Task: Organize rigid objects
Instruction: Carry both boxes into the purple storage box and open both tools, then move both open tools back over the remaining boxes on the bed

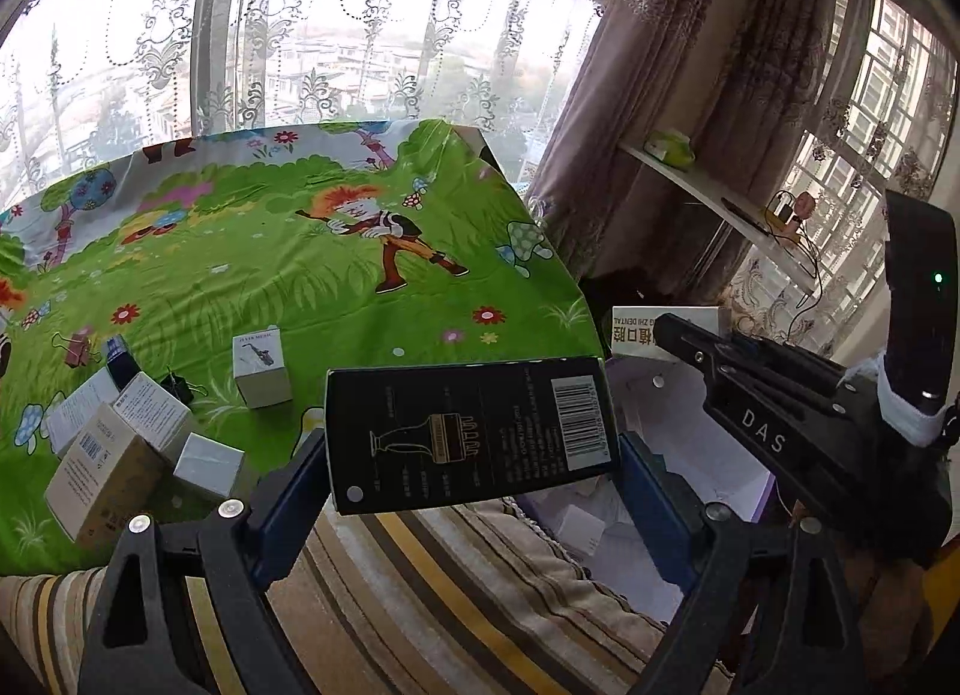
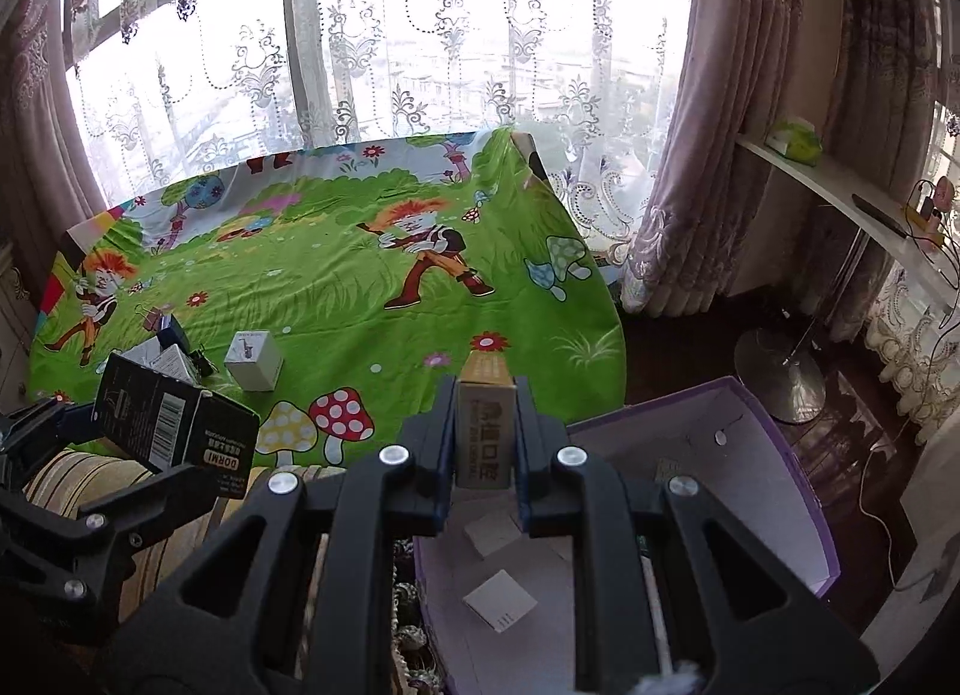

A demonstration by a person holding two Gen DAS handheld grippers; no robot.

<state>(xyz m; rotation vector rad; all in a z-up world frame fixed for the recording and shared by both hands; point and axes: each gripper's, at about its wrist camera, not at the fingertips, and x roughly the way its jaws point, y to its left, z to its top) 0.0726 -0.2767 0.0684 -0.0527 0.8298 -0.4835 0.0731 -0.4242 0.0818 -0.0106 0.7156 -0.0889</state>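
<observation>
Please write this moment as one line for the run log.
left tool: shut on black cardboard box | right tool: shut on slim beige carton | purple-walled open box: below

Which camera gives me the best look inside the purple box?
The right wrist view: the purple box lies open below the right gripper, showing its white floor and small boxes inside. The left wrist view shows only a strip of it behind gripper parts.

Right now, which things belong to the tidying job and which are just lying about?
Job: black box in left gripper; slim beige box in right gripper; small boxes on the bed; purple bin.
Lying about: binder clip; green packet; shelf; curtains.
</observation>
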